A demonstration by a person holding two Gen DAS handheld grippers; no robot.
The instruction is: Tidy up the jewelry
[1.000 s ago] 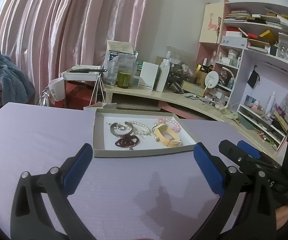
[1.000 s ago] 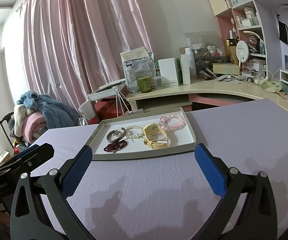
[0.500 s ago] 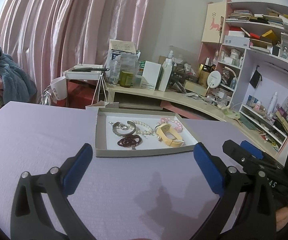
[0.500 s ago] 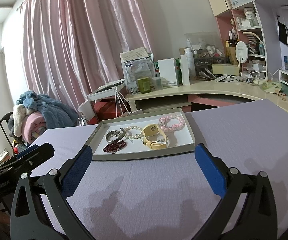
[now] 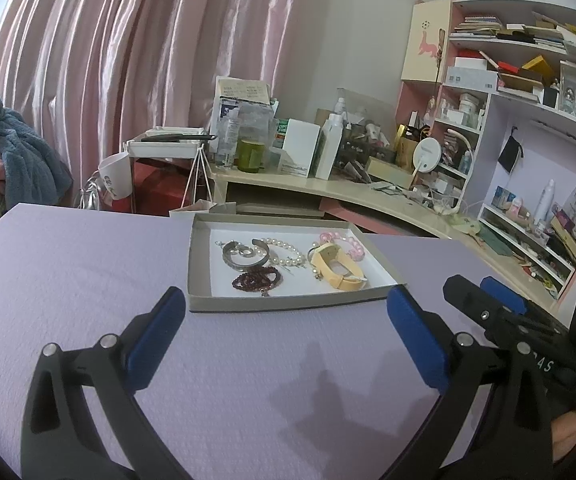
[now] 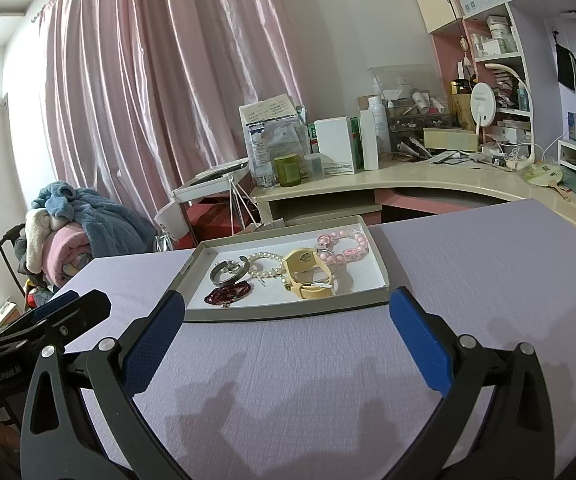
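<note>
A shallow grey tray [image 5: 288,304] [image 6: 284,312] with a white floor lies on the lilac table [image 5: 68,280]. Inside it are a silver cuff [image 5: 244,256] [image 6: 228,272], a white pearl bracelet [image 5: 288,254] [image 6: 266,264], a dark red bead bracelet [image 5: 256,279] [image 6: 228,293], a cream watch [image 5: 336,266] [image 6: 308,274] and a pink bead bracelet [image 5: 348,242] [image 6: 344,245]. My left gripper [image 5: 286,334] is open, just short of the tray's near wall. My right gripper [image 6: 286,334] is open too, in front of the same wall. Neither holds anything.
Behind the table runs a curved cream desk [image 5: 328,192] crowded with boxes and bottles. Pink shelves [image 5: 508,100] stand at the right. A pile of blankets [image 6: 72,232] lies at the left, before the pink curtain [image 6: 148,100]. The other gripper's tip [image 5: 488,300] shows at the right.
Both grippers drifted slightly; in the left wrist view the tray shifted a little right and up. The jewellery lies as before. Both stay open.
</note>
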